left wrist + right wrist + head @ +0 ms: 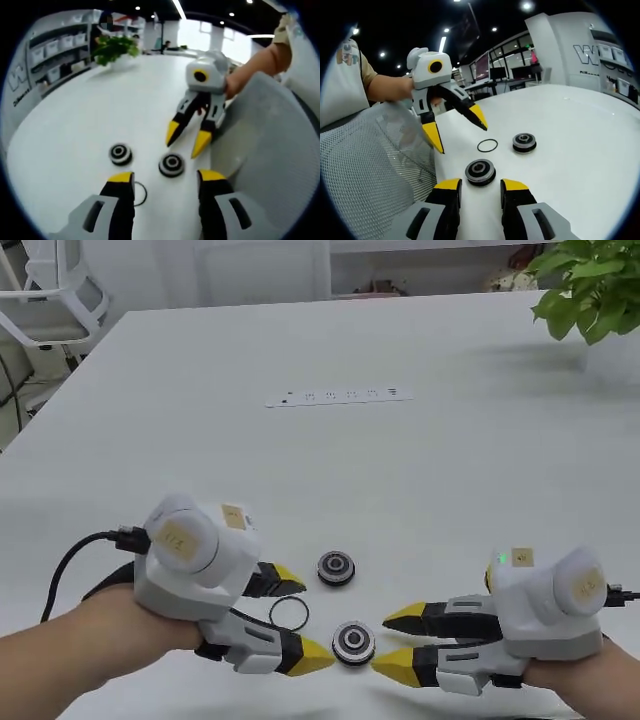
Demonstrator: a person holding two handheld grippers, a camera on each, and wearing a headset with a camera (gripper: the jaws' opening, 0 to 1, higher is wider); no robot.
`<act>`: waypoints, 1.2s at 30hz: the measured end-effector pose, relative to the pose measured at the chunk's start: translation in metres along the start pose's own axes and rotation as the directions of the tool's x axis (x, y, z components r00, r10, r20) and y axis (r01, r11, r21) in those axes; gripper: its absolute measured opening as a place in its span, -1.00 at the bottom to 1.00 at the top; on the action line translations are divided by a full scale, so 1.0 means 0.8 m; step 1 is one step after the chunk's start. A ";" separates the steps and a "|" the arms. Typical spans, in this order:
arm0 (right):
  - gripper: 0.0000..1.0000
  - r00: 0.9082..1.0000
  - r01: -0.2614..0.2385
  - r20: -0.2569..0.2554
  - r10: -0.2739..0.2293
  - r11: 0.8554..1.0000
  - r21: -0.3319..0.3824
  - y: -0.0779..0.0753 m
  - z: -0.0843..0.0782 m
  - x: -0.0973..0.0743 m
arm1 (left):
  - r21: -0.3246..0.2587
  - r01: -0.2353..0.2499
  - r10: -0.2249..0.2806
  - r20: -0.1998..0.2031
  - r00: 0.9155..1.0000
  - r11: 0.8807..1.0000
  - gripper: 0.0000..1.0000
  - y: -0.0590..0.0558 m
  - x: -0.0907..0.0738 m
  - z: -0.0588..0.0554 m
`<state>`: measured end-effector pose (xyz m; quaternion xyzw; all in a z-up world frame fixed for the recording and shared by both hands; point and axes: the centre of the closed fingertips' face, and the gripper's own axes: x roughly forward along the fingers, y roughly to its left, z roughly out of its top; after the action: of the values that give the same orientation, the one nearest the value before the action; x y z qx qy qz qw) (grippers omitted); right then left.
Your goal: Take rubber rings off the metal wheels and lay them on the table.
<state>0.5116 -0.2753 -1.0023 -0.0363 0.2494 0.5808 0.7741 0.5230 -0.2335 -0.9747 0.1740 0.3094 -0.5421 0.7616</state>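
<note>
Both open and empty, left gripper (310, 618) and right gripper (384, 642) tips facing across the near wheel (353, 640), lying flat on the tabletop (450, 440) between them, about equally close; second wheel (336, 568) just beyond; loose ring (289, 613) flat beside the left gripper

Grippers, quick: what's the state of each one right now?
Left gripper: open, holding nothing.
Right gripper: open, holding nothing; a metal wheel lies just ahead of its jaws.
</note>
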 end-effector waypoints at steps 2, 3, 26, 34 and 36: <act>-0.45 1.000 -0.002 -0.006 0.002 1.000 -0.004 -0.004 -0.005 0.001 | 0.000 0.009 -0.009 -0.005 1.000 1.000 -0.03 -0.003 0.004 -0.001; -0.46 1.000 -0.003 -0.007 0.003 1.000 -0.005 -0.006 -0.006 0.001 | 0.003 0.011 -0.011 -0.008 1.000 1.000 -0.04 -0.004 0.005 -0.001; -0.54 1.000 -0.003 -0.022 0.002 0.999 -0.042 -0.019 -0.019 0.010 | 0.011 0.059 -0.058 -0.021 0.998 0.998 -0.36 -0.017 0.035 0.000; -0.54 1.000 0.000 -0.020 -0.001 0.999 -0.042 -0.011 -0.016 0.009 | 0.016 0.071 -0.070 -0.024 0.997 0.997 -0.47 -0.020 0.042 0.000; -0.54 1.000 0.001 -0.019 -0.002 0.999 -0.042 -0.010 -0.015 0.009 | 0.019 0.065 -0.065 -0.022 0.998 0.998 -0.49 -0.019 0.044 0.001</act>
<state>0.5162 -0.2761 -1.0179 -0.0584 0.2445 0.5849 0.7712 0.5167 -0.2651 -0.9964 0.1772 0.3176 -0.5677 0.7386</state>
